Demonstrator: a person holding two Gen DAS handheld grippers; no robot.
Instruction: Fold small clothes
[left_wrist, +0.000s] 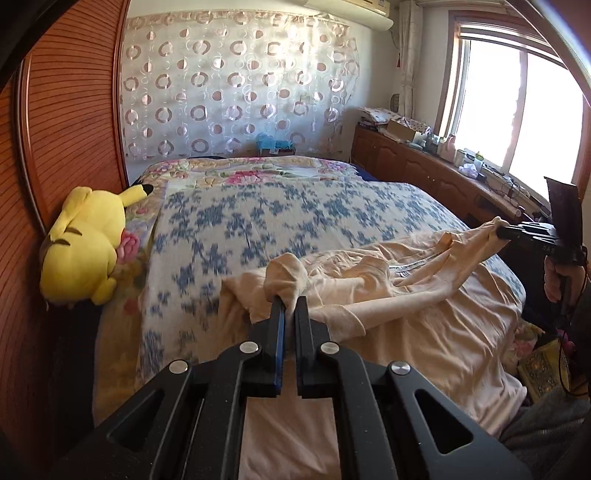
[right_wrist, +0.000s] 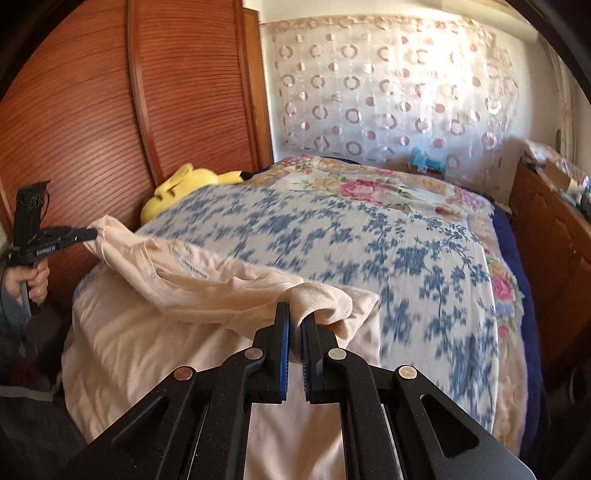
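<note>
A pale cream garment (left_wrist: 413, 317) lies on the near part of the bed and also shows in the right wrist view (right_wrist: 155, 332). My left gripper (left_wrist: 290, 303) is shut on one bunched end of it, lifted a little above the bed. My right gripper (right_wrist: 295, 314) is shut on the other end. Each gripper shows in the other's view, pinching cloth: the right one at the far right (left_wrist: 504, 232), the left one at the far left (right_wrist: 90, 233). The cloth hangs slack between them.
The bed has a blue-flowered white cover (left_wrist: 280, 218) over a floral quilt (right_wrist: 369, 184). A yellow plush toy (left_wrist: 86, 243) lies against the wooden wardrobe (left_wrist: 70, 122) at the left. A cluttered wooden cabinet (left_wrist: 424, 162) runs under the window at the right.
</note>
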